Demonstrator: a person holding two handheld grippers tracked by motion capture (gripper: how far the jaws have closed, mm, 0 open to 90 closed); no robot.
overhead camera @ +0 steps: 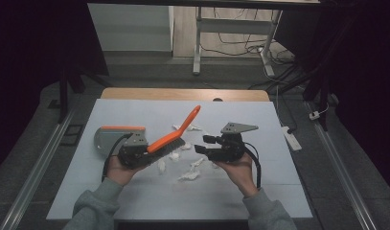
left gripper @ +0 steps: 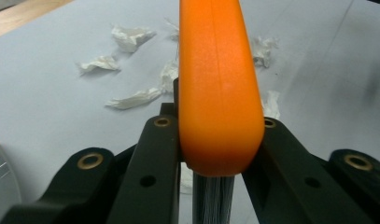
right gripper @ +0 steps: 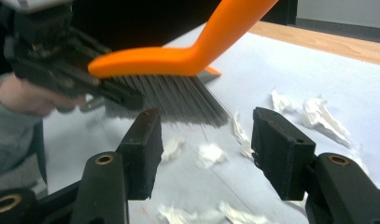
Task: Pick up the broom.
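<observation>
At the far left of the pale worktop (overhead camera: 135, 191) lies a grey dustpan (overhead camera: 106, 139) with an orange edge, partly hidden behind the left hand-held gripper (overhead camera: 137, 154); in the left gripper view only a grey and orange sliver of it shows at the lower left border; the left hand (overhead camera: 118, 168) holds that hand-held gripper low over the worktop, its jaws clamped on the head end of an orange brush (overhead camera: 176, 134), whose handle slants up and away toward the far side; in the left gripper view the orange back of the brush (left gripper: 220, 88) covers most of the middle, its top cut off by the frame, and the grey bristles (left gripper: 213, 196) show just below it between the jaws; scraps of crumpled white paper (overhead camera: 189, 175) lie scattered on the worktop between the two grippers, some blurred in the right gripper view (right gripper: 208, 154); the right hand-held gripper (overhead camera: 204, 147), held by the right hand (overhead camera: 240, 168), points left toward the brush, its jaws spread apart with nothing between them; a black cable (overhead camera: 256, 167) loops by the wrist.
</observation>
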